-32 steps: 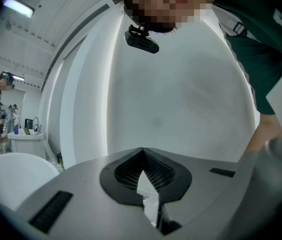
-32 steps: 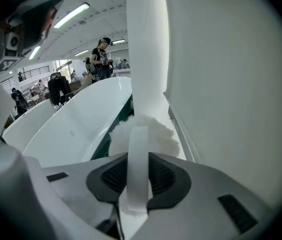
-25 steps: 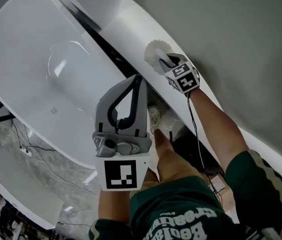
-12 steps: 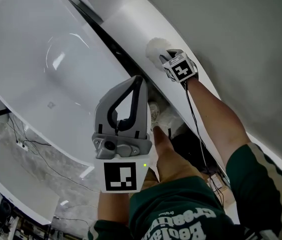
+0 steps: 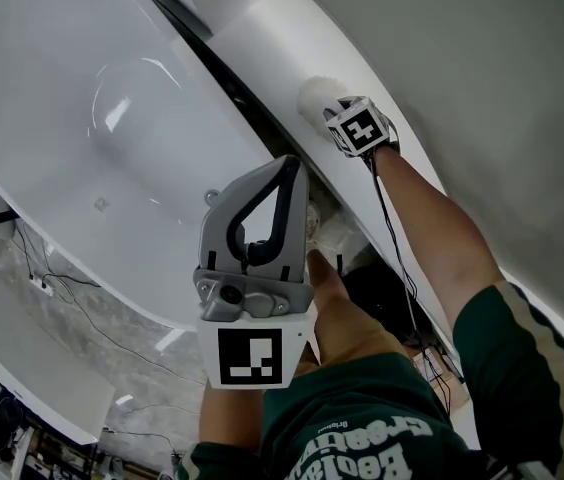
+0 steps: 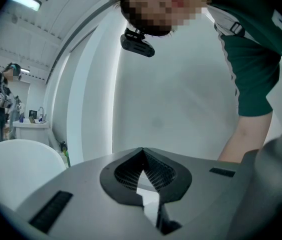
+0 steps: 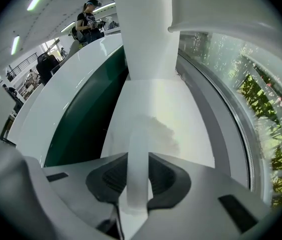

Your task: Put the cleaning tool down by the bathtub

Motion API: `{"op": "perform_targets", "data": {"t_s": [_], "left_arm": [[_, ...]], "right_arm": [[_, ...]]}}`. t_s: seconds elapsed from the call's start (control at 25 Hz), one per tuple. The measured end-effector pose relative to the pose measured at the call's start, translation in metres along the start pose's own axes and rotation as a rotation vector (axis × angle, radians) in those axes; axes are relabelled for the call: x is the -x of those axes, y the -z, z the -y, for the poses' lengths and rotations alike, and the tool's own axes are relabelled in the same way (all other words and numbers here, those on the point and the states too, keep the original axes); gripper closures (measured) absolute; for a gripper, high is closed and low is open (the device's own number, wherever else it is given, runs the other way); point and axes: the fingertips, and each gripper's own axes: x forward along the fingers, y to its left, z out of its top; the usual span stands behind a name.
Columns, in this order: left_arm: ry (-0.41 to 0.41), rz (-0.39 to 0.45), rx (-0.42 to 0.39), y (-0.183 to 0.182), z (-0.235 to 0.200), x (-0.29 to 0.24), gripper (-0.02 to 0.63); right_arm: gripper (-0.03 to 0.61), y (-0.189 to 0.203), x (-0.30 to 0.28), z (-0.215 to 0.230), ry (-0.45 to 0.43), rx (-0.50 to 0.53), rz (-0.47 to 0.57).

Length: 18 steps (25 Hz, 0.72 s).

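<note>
The cleaning tool has a white fluffy head (image 5: 313, 96) and a white handle (image 7: 137, 166). My right gripper (image 5: 335, 118) is shut on that handle, and the fluffy head (image 7: 156, 133) lies against the white rim (image 5: 262, 38) of the bathtub (image 5: 82, 118). In the right gripper view the handle stands upright between the dark pads (image 7: 163, 176) of the right gripper (image 7: 137, 179). My left gripper (image 5: 288, 166) hangs in mid-air above the tub's near edge, jaws shut with their tips touching and nothing between them. In its own view the left gripper (image 6: 142, 153) faces a bare wall.
A grey wall (image 5: 482, 68) runs along the right. A shoe (image 5: 309, 230) and dark cables (image 5: 402, 298) lie in the gap under the rim. More cables (image 5: 62, 293) trail on the marbled floor by a white counter (image 5: 22, 368). People (image 7: 88, 16) stand far off.
The right gripper and the tool's head have crept slightly up along the white rim. The left gripper has drifted a little right. Both grips are unchanged.
</note>
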Motion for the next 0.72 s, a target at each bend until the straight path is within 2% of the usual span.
{"op": "perform_targets", "data": {"t_s": [0.24, 0.56, 0.72], "left_arm": [[0.000, -0.001, 0.011, 0.004, 0.002, -0.001, 0.611], [-0.005, -0.007, 0.025, 0.010, 0.004, 0.000, 0.611], [-0.002, -0.016, 0.015, 0.013, 0.003, 0.002, 0.611]], "right_arm": [[0.485, 0.005, -0.009, 0.003, 0.010, 0.005, -0.024], [0.485, 0.004, -0.013, 0.003, -0.006, -0.018, -0.012], [0.483, 0.003, -0.014, 0.004, 0.018, -0.030, -0.001]]}}
